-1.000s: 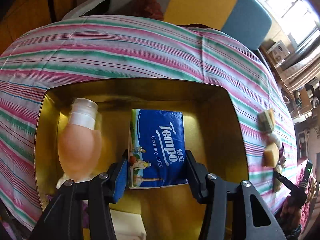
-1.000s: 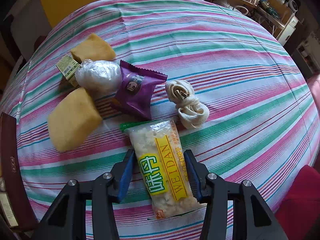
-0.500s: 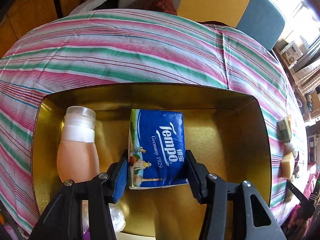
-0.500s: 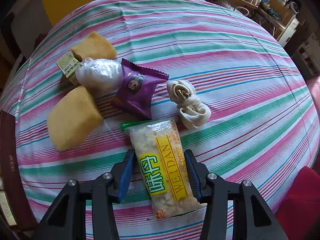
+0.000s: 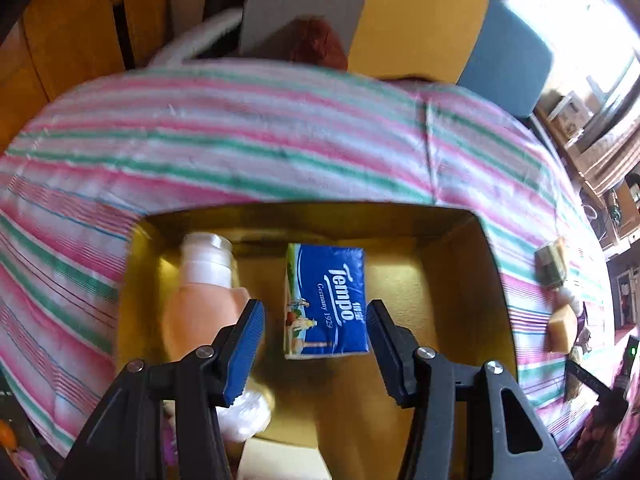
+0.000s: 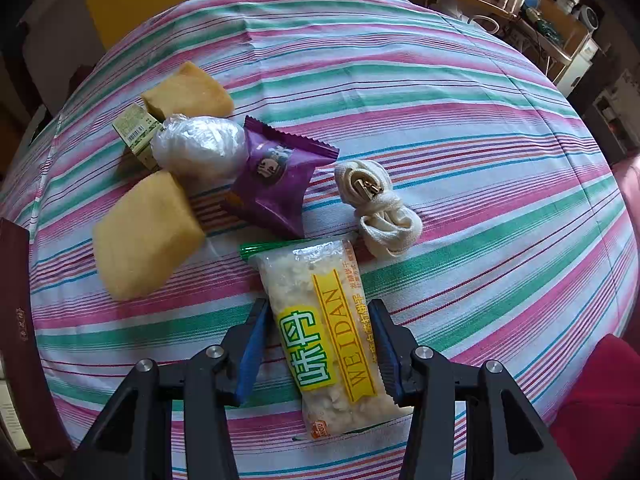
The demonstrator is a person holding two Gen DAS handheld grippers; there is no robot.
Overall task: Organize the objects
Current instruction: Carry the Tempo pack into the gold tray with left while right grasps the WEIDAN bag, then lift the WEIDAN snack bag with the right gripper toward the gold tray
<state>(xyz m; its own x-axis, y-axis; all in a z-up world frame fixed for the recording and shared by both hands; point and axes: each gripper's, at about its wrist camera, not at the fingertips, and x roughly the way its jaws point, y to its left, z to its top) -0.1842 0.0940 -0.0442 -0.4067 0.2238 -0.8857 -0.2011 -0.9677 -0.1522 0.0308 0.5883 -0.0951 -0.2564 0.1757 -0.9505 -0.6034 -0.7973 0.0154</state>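
Snack packet (image 6: pixel 332 344) lies lengthwise between my right jaws, clamped on its sides; left jaws stand apart, clear of the tissue pack (image 5: pixel 325 302) in the tin (image 5: pixel 460 280).

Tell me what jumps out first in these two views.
In the left wrist view, a blue Tempo tissue pack lies in a gold tin beside a peach bottle, free between the left gripper's open jaws. In the right wrist view, the right gripper straddles a Weidan snack packet on the striped tablecloth.
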